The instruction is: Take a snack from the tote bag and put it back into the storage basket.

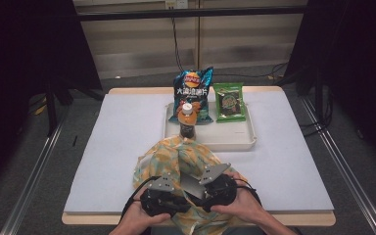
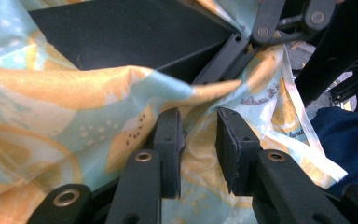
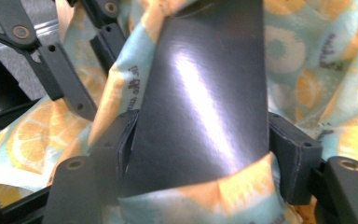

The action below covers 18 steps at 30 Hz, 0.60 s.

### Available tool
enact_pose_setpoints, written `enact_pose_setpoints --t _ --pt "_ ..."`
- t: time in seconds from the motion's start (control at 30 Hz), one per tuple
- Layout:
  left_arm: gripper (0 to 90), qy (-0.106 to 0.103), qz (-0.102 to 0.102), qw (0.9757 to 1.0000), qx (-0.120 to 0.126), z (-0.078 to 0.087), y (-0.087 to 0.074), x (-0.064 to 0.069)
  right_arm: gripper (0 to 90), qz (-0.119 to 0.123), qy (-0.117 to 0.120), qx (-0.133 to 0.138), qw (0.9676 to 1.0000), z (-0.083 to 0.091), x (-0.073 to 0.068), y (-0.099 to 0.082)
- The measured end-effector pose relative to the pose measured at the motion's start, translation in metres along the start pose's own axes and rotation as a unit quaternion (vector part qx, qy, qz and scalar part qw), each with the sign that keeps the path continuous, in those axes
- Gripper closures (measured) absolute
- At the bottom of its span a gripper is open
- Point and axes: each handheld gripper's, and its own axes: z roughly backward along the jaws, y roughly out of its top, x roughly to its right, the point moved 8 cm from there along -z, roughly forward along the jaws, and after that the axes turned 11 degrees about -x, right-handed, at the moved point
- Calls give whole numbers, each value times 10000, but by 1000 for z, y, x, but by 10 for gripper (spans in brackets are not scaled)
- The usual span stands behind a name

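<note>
Both hands meet at the table's [image 1: 127, 147] 6 o'clock edge. The left hand-held gripper [image 2: 199, 140] has its jaws part open, with the lemon-print bag [image 1: 186, 152] between them. The right hand-held gripper [image 3: 205, 154] spans a dark box [image 3: 205, 93] wrapped in that bag, jaws wide.

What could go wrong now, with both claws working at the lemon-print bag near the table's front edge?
1. The black box spans the right claw between its pads; it might slip out.
2. The left claw has only thin film of the lemon-print bag between its pads, so this may tear or slip.
</note>
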Motion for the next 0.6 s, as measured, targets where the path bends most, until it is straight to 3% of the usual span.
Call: enact_pose_setpoints --t 0.13,0.27,0.47,0.53,0.6 --pt "703 -17 -5 10000 23 2 1 0 278 -135 197 196 9995 7 1 -5" --pt "700 -19 -7 10000 21 1 1 0 239 -214 206 527 9982 29 4 -1" --pt "699 -2 4 10000 -24 -1 1 -1 235 -204 273 321 9989 31 5 -20" --pt "699 5 10 10000 -44 -1 1 -1 260 -193 293 264 9990 30 6 -25" --pt "699 -39 59 10000 -5 -2 2 -1 357 -186 344 222 9990 29 4 -27"
